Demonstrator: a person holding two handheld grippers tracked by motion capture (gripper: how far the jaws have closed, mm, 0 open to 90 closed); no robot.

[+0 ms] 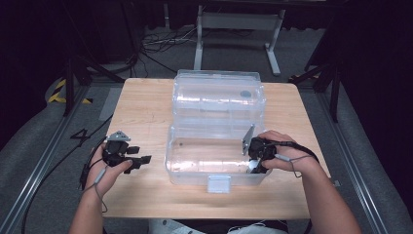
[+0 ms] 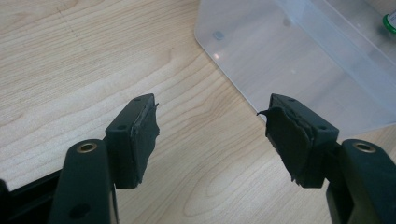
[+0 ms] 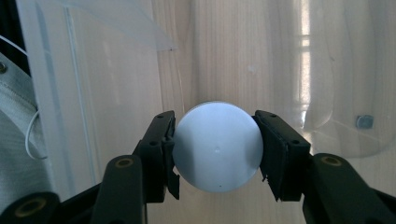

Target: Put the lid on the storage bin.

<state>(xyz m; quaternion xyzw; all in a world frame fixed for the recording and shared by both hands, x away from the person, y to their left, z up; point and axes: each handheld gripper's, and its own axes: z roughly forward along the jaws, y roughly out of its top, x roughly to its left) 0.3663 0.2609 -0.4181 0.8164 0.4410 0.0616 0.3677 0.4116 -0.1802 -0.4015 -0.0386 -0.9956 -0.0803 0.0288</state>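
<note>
- I see the clear plastic bin (image 1: 216,161) open at mid-table (image 1: 146,105), its lid raised behind it.
- My right gripper (image 1: 257,155) reaches down into the bin's right end, jaws clamped on a round white lid (image 3: 217,147), its flat face toward the camera.
- My left gripper (image 2: 212,135) idles left of the bin, jaws spread, holding nothing.
- The right hand is the nearer one; any lift goes straight up past the wall.

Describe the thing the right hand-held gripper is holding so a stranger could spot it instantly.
Start at the clear plastic box on the wooden table. At its front right corner, the right hand-held gripper clamps a round white cap-like object. It is opaque, unlike the see-through box.
</note>
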